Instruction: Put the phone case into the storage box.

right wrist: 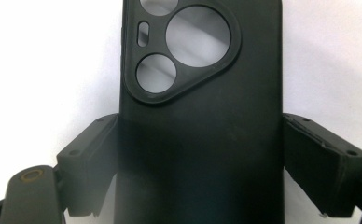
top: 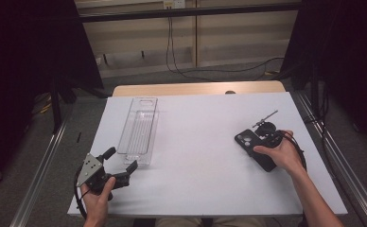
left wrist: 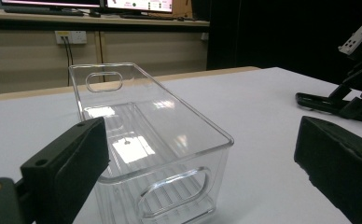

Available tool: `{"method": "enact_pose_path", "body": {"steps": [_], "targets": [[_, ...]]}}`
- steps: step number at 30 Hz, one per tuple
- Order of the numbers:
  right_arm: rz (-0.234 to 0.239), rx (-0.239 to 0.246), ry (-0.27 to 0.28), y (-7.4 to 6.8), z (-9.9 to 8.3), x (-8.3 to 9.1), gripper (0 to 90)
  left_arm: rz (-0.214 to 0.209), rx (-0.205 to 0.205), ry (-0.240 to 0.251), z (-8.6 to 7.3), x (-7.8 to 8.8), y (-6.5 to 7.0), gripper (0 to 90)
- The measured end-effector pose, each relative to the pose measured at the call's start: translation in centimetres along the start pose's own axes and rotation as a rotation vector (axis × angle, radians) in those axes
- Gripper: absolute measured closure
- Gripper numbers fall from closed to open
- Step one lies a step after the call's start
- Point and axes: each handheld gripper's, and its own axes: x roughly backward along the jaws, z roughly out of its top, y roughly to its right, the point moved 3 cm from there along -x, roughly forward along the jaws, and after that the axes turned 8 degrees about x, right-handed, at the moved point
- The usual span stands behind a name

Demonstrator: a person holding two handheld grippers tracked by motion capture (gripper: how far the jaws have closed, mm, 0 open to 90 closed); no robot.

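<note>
While the right gripper (right wrist: 200, 154) sits over the black phone case (top: 256, 149) near the right edge of the desk (top: 205, 142), its jaws flank the two long sides of the case and look to be touching or almost touching them; whether the pads press firmly I cannot tell. The case lies flat, camera cut-outs facing up and away from the person's hand (top: 281, 153). The left gripper (top: 117, 168) waits toward the near left corner with its jaws spread wide and nothing between them, just in front of the near end of the clear plastic bin (top: 139, 130), which runs lengthwise toward the far edge.

As a judgement, the main risk is a poor hold. A thin, soft case can bow or twist if squeezed across its width, then pop out sideways on the lift. Because it lies flat on the desk, the jaws may also ride over its rim and close on nothing.
</note>
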Motion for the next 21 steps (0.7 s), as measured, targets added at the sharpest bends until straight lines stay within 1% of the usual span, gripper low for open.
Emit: {"method": "enact_pose_path", "body": {"steps": [1,3,4,5,6,7,8,9,11,12,14,15,16,17,19,20,21], "targets": [[0.005,0.001,-0.004,0.0,0.0,0.1,15.2,0.0,-0.001,-0.001,0.0,0.0,0.0,3.2],[-0.001,0.006,0.022,0.1,0.0,0.2,15.2,0.005,-0.004,-0.001,0.0,0.0,0.0,3.2],[0.005,-0.017,0.013,-0.1,0.0,0.4,15.2,0.004,-0.005,-0.001,0.0,0.0,-0.1,3.2],[0.0,-0.012,0.026,0.0,0.0,0.5,15.2,0.0,0.0,-0.001,0.0,0.0,0.0,3.2],[0.001,-0.002,0.034,0.0,0.0,0.7,15.1,0.004,-0.004,-0.001,0.0,0.0,0.0,3.2],[0.002,-0.006,0.053,0.0,0.0,0.9,15.1,0.0,-0.001,0.001,0.0,0.0,0.0,3.2],[0.007,-0.012,0.057,0.0,0.0,1.1,15.1,0.001,0.0,0.002,0.0,0.0,0.0,3.2],[0.007,-0.012,0.066,0.0,0.0,1.2,15.1,-0.006,-0.001,0.0,0.0,0.0,0.0,3.2],[0.008,0.003,0.09,0.2,0.0,1.5,15.1,-0.012,0.004,0.003,0.0,0.1,0.1,3.2],[0.015,-0.019,0.097,0.1,0.0,1.6,15.1,-0.012,0.005,0.005,0.0,0.1,0.1,3.2],[0.011,-0.002,0.115,0.2,-0.1,1.9,15.0,-0.013,0.012,0.01,0.1,0.0,0.1,3.2],[0.012,-0.009,0.119,0.1,0.0,1.9,15.0,-0.011,0.011,0.01,0.1,0.1,0.0,3.2],[0.016,0.003,0.138,0.0,0.0,2.1,14.9,-0.011,-0.003,0.002,0.1,0.1,-0.1,3.2],[0.018,0.018,0.148,-0.1,0.1,2.1,14.8,-0.01,-0.001,0.003,0.1,0.1,-0.1,3.2],[0.02,0.022,0.162,-0.2,0.1,2.3,14.8,-0.011,0.0,0.003,0.1,0.0,0.0,3.2],[0.023,0.032,0.179,-0.3,0.2,2.3,14.8,-0.017,0.003,0.005,0.1,0.0,0.1,3.2],[0.019,0.038,0.186,-0.2,0.2,2.4,14.8,-0.012,0.006,0.003,0.1,0.0,0.1,3.2]]}}
